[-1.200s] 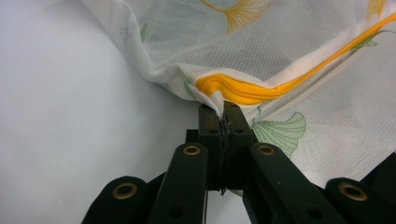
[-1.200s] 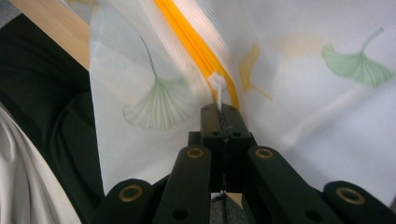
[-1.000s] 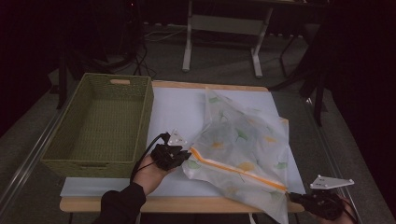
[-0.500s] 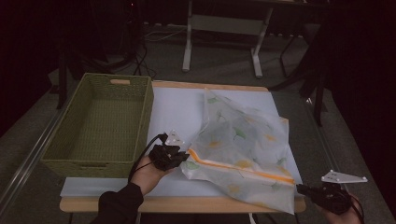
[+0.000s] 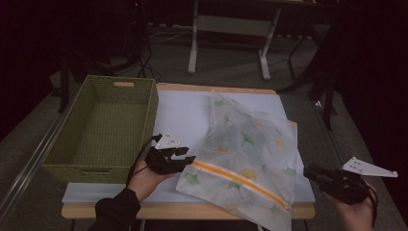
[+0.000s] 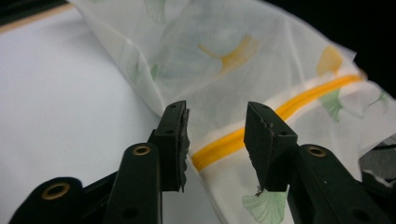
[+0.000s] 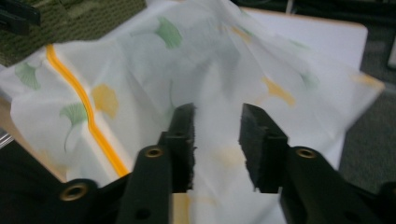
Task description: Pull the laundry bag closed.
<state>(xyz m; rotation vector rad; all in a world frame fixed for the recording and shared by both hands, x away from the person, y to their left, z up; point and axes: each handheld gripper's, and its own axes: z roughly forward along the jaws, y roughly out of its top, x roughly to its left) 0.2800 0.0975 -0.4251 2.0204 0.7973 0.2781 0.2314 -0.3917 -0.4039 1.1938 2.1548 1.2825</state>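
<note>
Mesh laundry bag (image 5: 245,154), white and see-through, printed with green and yellow ginkgo leaves and crossed by an orange zipper (image 5: 240,179), lies spread over the right half of my white-topped table (image 5: 183,110). Its near corner droops past the table's front edge at about 5 o'clock.

My left gripper (image 5: 185,161) sits low at 7 o'clock, the hand under it palm-up, the dark sleeve coming in from the bottom edge. It points toward 3 o'clock, at the bag's near-left corner. In the left gripper view, its tongs (image 6: 217,135) have just been opening and now stand apart, with the zipper end and the mesh showing through the gap; the pads do not press on the fabric.

My right gripper (image 5: 312,172) is off the table at 4 o'clock, just past the right edge, aimed back toward 9 o'clock. In the right gripper view, its tongs (image 7: 217,140) have likewise just been opening and are apart, nothing clamped, the bag beyond them.

A green woven basket (image 5: 62,154) stands at the table's left edge, at 9 o'clock. Bare white tabletop lies open between basket and bag, toward 12 o'clock. Grey floor (image 5: 332,139) lies to the right of the table.

I can read no lettering or brand anywhere.
</note>
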